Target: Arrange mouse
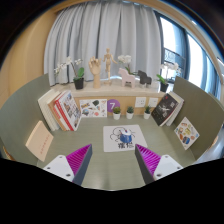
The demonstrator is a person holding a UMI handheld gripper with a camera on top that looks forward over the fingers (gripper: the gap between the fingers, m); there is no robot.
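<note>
My gripper (112, 166) is open and empty, with its pink pads wide apart above the grey-green table (100, 172). Just ahead of the fingers, between their tips, a white mat (119, 141) with a dark printed figure lies flat on the table. I cannot make out a mouse on the mat or anywhere else on the table.
Books stand at the left (62, 110) and more lean at the right (165, 108). A tan book (38, 141) lies at the near left and a printed one (186, 131) at the near right. Potted plants (78, 76) and a wooden figure (97, 68) stand at the back, before curtains.
</note>
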